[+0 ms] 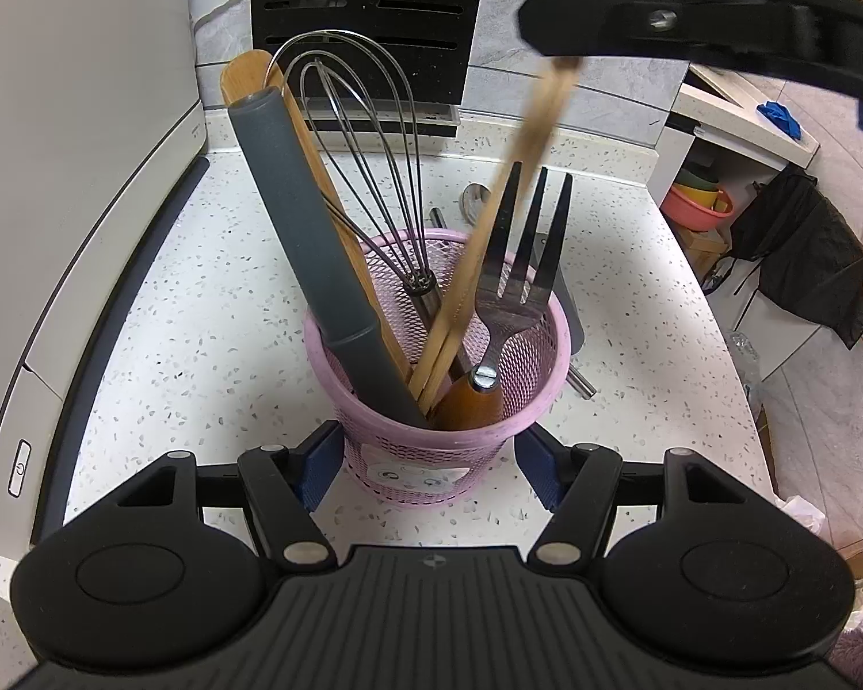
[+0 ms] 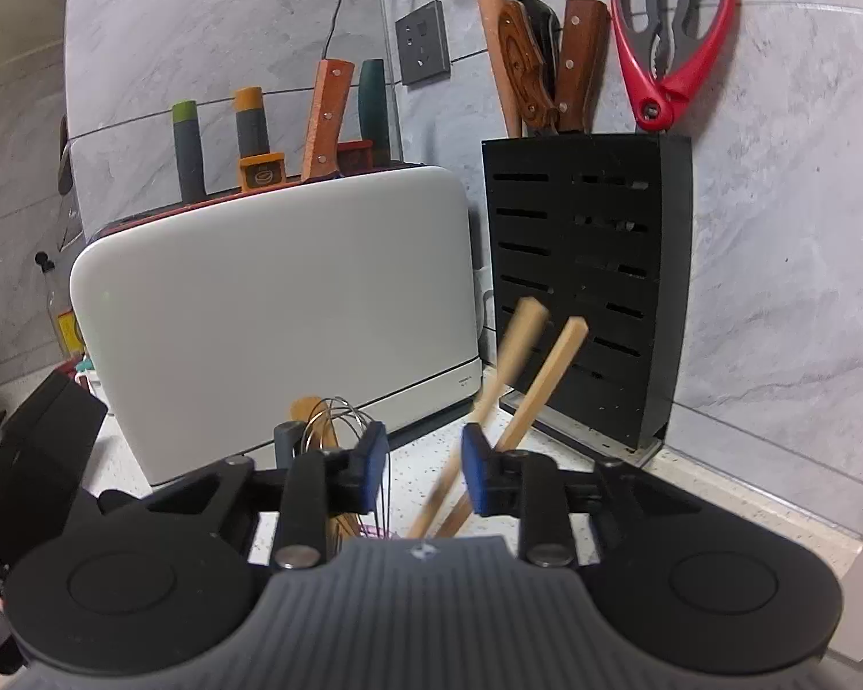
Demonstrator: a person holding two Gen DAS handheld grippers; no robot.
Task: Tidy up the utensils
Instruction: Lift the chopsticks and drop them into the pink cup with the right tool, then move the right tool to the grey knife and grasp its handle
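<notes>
White speckled counter [image 1: 201, 299] w/ a big white appliance [image 2: 270, 310] along the left and a black slotted knife block [image 2: 587, 287] at the far wall, holding knives and red-handled scissors [image 2: 670, 40]. Near-centre in the left wrist view sits the pink mesh cup [image 1: 523, 356], already packed: grey-handled tool [image 1: 310, 264], wooden spatula [image 1: 247, 75], wire whisk [image 1: 368, 172], and a fork [image 1: 523, 241] w/ its wooden handle down inside. Left gripper [image 1: 428, 463] has its blue pads either side of the cup's base, just beside the mesh; can't tell if they actually touch, so jaws look spread, bracing at most. Right gripper [image 2: 423, 468] hangs above the cup, pads apart, nothing pinched between them. The chopsticks [image 1: 477, 276] stand tips-down in the cup and are motion-blurred; in the right wrist view they pass up between and just right of the parted pads, so prob. just let go and dropping in. A spoon [image 1: 474, 198] and other metal bits lie on the counter behind the cup, not yet sorted. Risks: cup is light and top-heavy w/ tall tools leaning left, so a nudge from either gripper could tip it; loose chopsticks may bounce off the fork or whisk and flip out; reaching for the far utensils means passing close to the whisk wires, easy to snag.
</notes>
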